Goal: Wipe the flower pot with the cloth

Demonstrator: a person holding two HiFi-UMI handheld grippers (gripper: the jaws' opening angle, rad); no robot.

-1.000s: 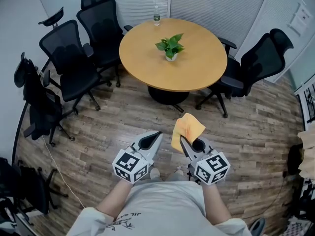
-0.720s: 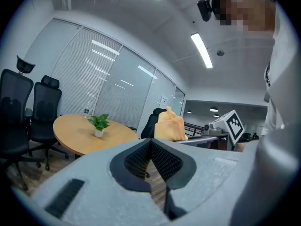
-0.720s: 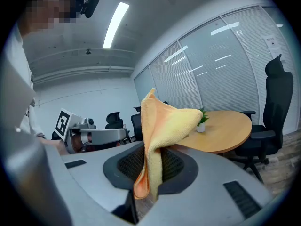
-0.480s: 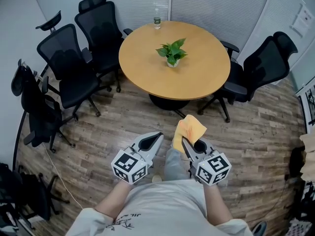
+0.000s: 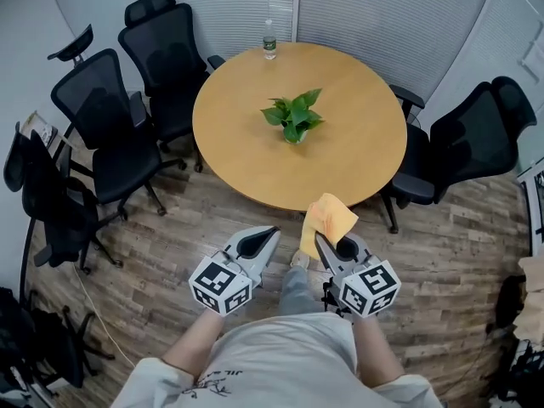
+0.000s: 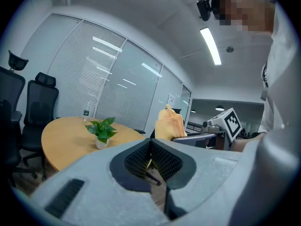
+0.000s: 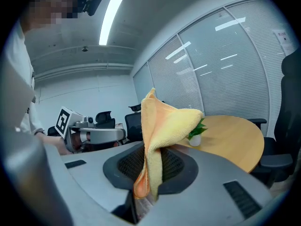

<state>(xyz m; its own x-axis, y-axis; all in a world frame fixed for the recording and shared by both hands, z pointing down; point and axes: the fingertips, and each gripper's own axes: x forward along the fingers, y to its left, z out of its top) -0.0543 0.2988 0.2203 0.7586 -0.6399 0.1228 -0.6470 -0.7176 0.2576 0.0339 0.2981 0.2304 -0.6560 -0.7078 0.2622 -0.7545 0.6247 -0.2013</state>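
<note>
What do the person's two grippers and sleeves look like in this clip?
Both the left gripper and right gripper are grey, wedge-shaped, with black ribbed jaw pads and a white cube of black square markers at the rear. The person wears a pale short-sleeved shirt.

This is an office meeting room. A round wooden table [image 5: 340,172] stands on a wood-pattern floor [image 5: 170,228], with black mesh swivel chairs [image 5: 106,121] at its left and right. On the far side are partition walls with closed blinds [image 5: 382,15], and a strip light [image 7: 109,18] is on the ceiling.
</note>
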